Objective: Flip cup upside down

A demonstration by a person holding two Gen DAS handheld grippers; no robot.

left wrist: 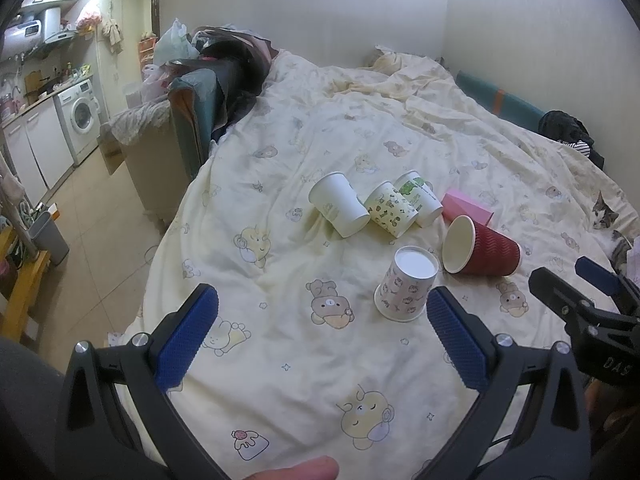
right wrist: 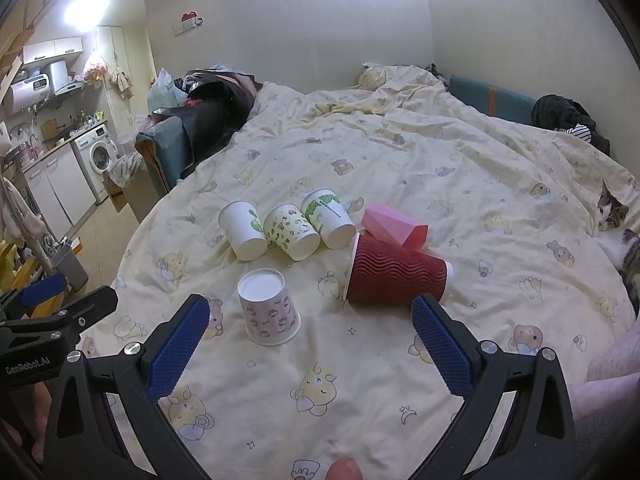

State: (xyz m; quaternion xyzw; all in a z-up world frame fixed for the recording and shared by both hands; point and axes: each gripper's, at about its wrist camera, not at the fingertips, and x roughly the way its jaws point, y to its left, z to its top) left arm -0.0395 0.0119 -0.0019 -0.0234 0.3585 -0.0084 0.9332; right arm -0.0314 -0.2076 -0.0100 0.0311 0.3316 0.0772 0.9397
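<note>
A small patterned paper cup (left wrist: 406,285) (right wrist: 268,307) stands upside down on the bed quilt (left wrist: 304,360). A red ribbed cup (left wrist: 480,246) (right wrist: 396,274) lies on its side just right of it. Three white paper cups (left wrist: 340,205) (right wrist: 286,228) and a pink cup (left wrist: 466,206) (right wrist: 394,228) lie on their sides behind. My left gripper (left wrist: 322,334) is open and empty, just in front of the upside-down cup. My right gripper (right wrist: 310,338) is open and empty, with the upside-down cup and red cup just beyond its fingertips.
A cat (left wrist: 606,216) (right wrist: 614,216) lies at the bed's right edge. Dark clothes (right wrist: 568,118) lie at the far right. A sofa (left wrist: 188,120) piled with bags stands left of the bed. Kitchen cabinets and a washing machine (left wrist: 82,116) line the far left.
</note>
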